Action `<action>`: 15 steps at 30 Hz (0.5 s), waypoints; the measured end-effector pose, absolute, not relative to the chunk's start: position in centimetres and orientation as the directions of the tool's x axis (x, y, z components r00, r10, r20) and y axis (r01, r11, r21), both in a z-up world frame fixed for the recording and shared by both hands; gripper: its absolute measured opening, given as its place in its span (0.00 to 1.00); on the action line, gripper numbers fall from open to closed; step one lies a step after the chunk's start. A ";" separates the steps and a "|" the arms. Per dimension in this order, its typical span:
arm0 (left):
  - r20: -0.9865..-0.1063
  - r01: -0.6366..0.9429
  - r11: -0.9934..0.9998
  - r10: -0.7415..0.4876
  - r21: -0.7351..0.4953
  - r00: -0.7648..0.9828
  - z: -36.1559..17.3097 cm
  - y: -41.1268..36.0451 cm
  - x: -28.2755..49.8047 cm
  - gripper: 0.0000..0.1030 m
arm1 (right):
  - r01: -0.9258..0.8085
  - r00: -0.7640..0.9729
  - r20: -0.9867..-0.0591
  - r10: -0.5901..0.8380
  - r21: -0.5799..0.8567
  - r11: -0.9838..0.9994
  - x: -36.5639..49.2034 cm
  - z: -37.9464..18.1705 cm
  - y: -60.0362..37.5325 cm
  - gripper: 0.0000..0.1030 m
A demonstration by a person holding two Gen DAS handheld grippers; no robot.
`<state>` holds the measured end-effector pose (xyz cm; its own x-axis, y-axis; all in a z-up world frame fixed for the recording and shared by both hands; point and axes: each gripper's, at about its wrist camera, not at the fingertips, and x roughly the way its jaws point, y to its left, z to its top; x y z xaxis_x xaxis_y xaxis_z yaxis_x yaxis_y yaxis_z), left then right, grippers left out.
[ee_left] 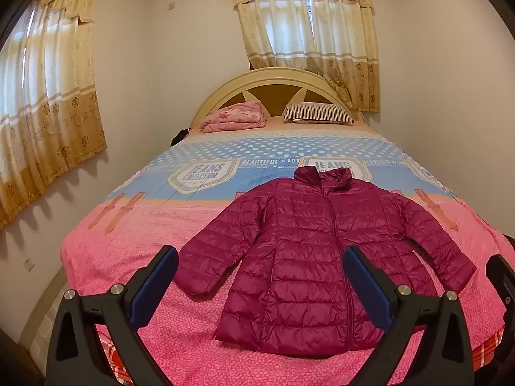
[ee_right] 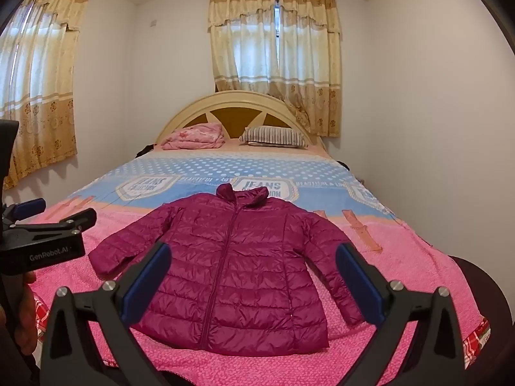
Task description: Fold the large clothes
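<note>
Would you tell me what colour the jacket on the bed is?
Magenta, quilted jacket; clearest in the right wrist view.

At the lower centre of the left wrist view, the left gripper (ee_left: pixel 260 284) hid part of the jacket (ee_left: pixel 309 257) hem; the right gripper (ee_left: pixel 502 289) was cut off at the right edge; a dark object (ee_left: pixel 180 135) beside the bed (ee_left: pixel 128 257), centre left, was too small to identify; in the right wrist view, a hand (ee_right: pixel 24 315) was cropped at lower left.

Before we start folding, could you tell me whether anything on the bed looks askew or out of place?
Nothing stands out. The magenta quilted puffer jacket lies flat, zipped, front up, sleeves spread, on the pink bedspread. The striped pillow and the folded pink blanket sit at the headboard.
</note>
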<state>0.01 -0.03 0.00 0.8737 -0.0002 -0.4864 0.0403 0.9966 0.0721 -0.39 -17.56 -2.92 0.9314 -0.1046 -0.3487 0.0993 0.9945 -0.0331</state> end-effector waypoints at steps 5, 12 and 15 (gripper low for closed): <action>-0.484 0.039 0.998 -0.007 0.056 0.875 0.0 0.1 0.0 0.99 | 0.103 0.932 -0.348 -0.103 -0.020 0.994 -0.7 -3.5 -17.8 1.00; -0.474 0.039 0.997 -0.004 0.063 0.881 -0.2 0.2 -0.1 0.99 | 0.105 0.933 -0.344 -0.105 -0.018 0.994 -0.9 -3.3 -17.7 1.00; -0.472 0.041 0.997 -0.008 0.060 0.881 -0.6 -0.3 0.1 0.99 | 0.103 0.933 -0.344 -0.103 -0.017 0.995 -0.9 -3.3 -17.8 1.00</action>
